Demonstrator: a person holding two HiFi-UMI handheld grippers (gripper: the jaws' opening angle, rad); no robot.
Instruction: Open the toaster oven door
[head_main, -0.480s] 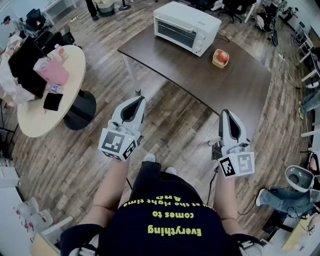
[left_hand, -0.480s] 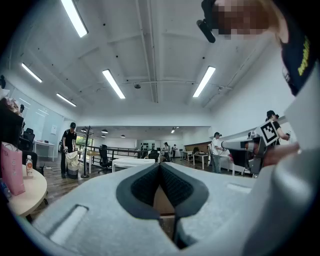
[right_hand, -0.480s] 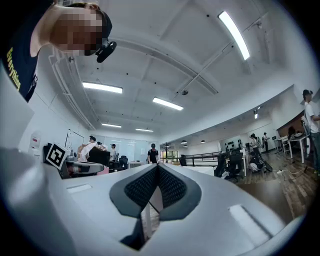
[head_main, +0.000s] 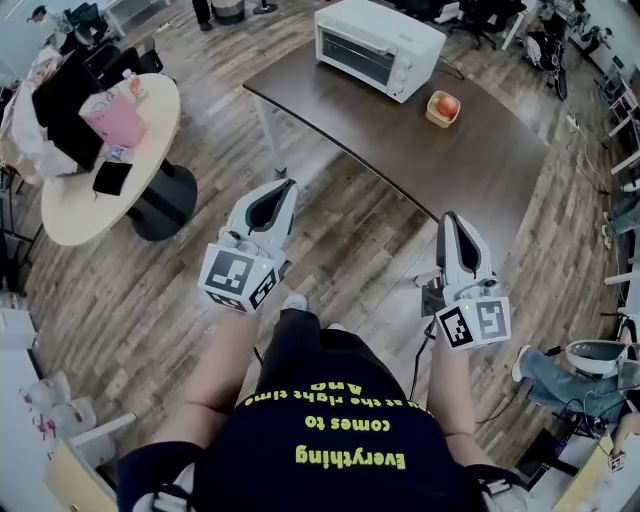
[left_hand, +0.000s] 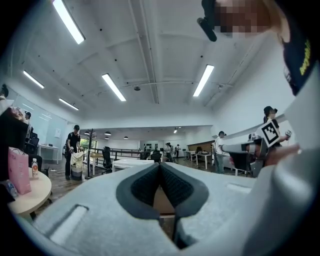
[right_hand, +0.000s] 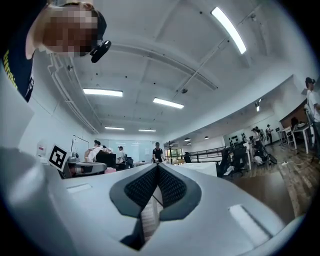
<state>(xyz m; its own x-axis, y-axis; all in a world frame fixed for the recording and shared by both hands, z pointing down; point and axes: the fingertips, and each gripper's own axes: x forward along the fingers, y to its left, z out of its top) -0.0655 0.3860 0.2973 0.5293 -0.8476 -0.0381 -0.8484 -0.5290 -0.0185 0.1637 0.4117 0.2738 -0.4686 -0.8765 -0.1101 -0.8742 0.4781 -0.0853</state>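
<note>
A white toaster oven (head_main: 379, 47) stands at the far end of a dark brown table (head_main: 420, 150), its glass door closed. Both grippers hang over the wooden floor, well short of the table. My left gripper (head_main: 284, 186) is shut and holds nothing. My right gripper (head_main: 449, 219) is also shut and holds nothing. In the left gripper view the dark pads (left_hand: 160, 167) meet, pointing level into the room. The right gripper view shows its pads (right_hand: 157, 169) pressed together the same way.
A small bowl with a red apple (head_main: 444, 107) sits on the table to the right of the oven. A round beige table (head_main: 100, 170) with a pink bag stands at the left. Office chairs and people stand farther off.
The oven and table sit slightly farther up and to the right in the head view. Both grippers keep nearly the same places and stay shut.
</note>
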